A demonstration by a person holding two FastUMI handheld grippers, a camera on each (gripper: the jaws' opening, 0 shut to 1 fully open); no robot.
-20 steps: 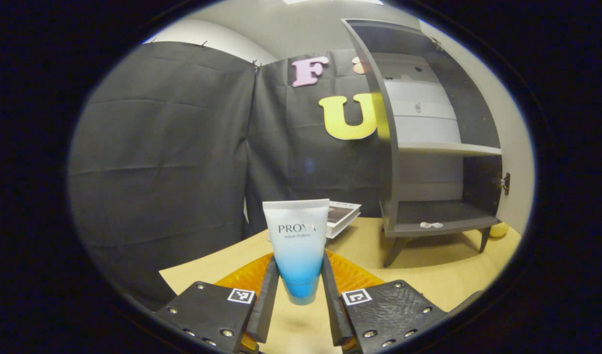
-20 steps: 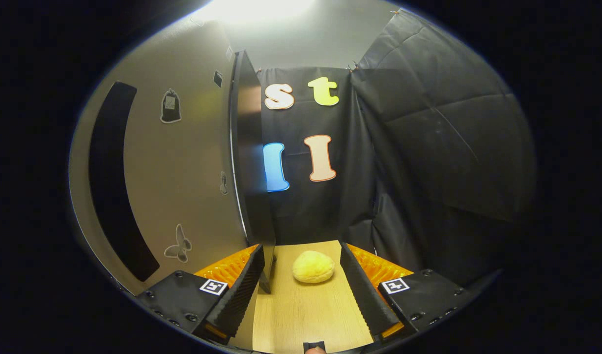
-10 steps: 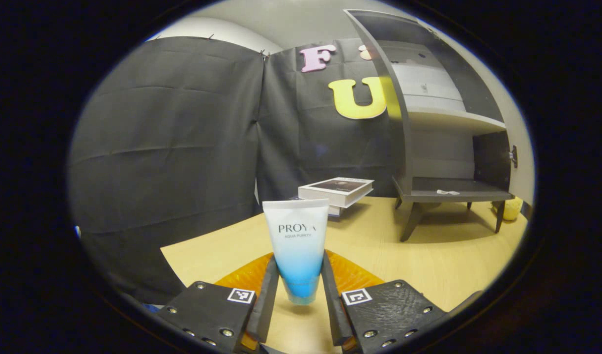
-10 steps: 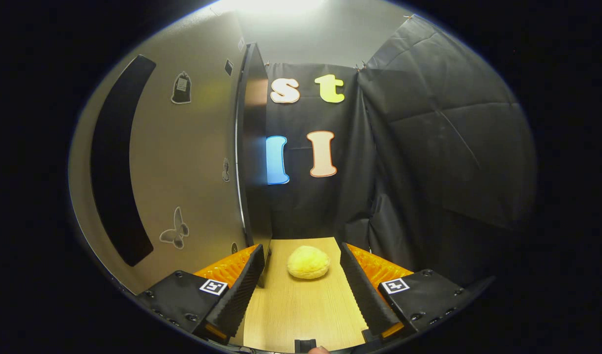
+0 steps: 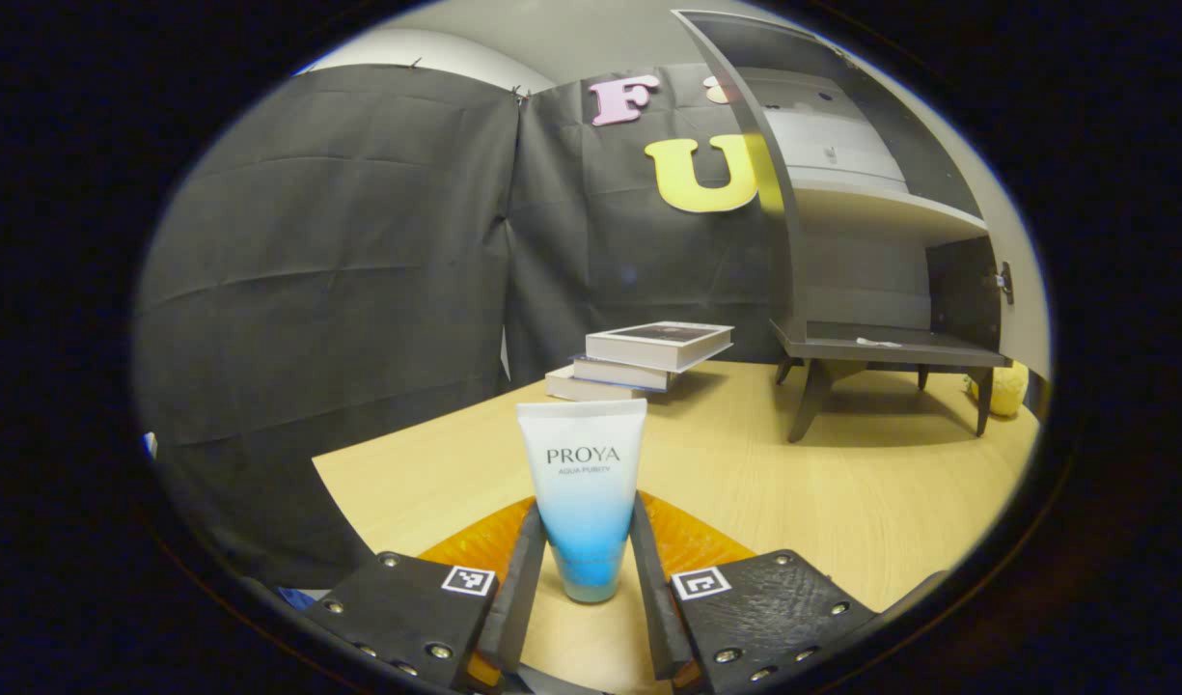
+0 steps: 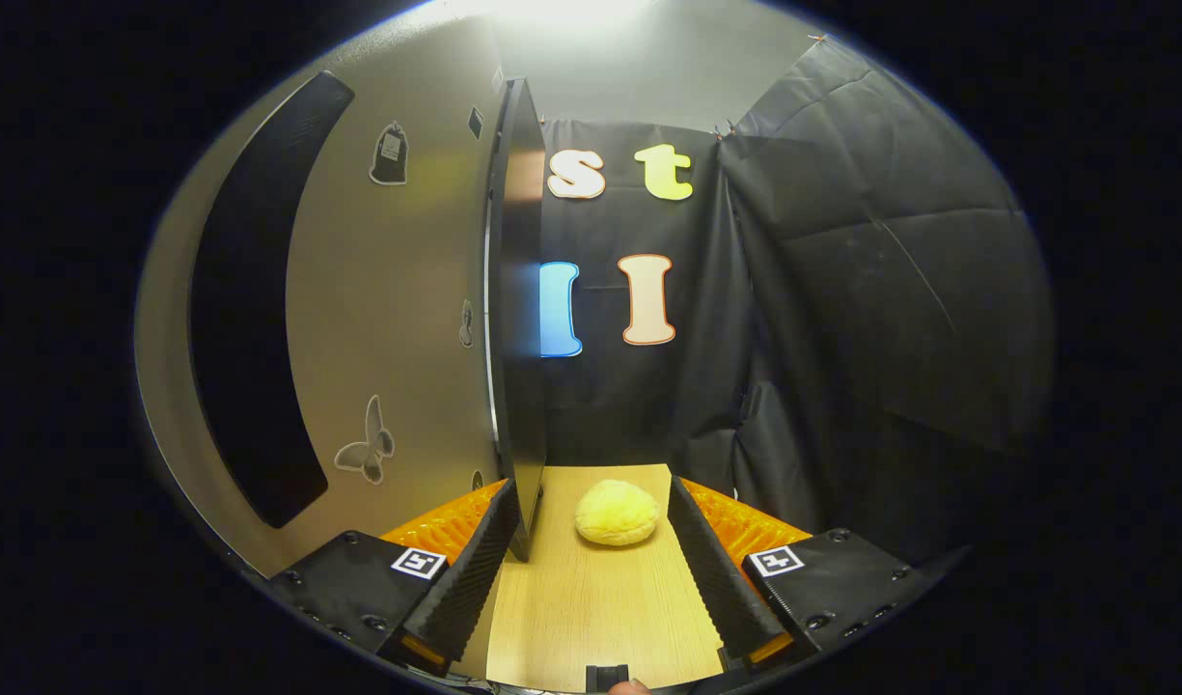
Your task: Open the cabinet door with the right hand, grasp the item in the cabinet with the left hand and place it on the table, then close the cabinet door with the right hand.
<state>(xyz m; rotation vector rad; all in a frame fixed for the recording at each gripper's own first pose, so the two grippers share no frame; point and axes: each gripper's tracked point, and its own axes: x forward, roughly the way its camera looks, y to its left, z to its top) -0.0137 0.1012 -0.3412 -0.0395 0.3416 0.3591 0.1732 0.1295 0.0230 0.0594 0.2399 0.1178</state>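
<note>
- My left gripper (image 5: 585,579) clamps the tube (image 5: 582,502) upright, its cap at the table (image 5: 841,492).
- My right gripper (image 6: 586,560) is spread wide beside the open cabinet door (image 6: 515,309).
- Farther off: the cabinet (image 5: 870,290), stacked books (image 5: 644,359), a yellow sponge (image 6: 617,513).
</note>
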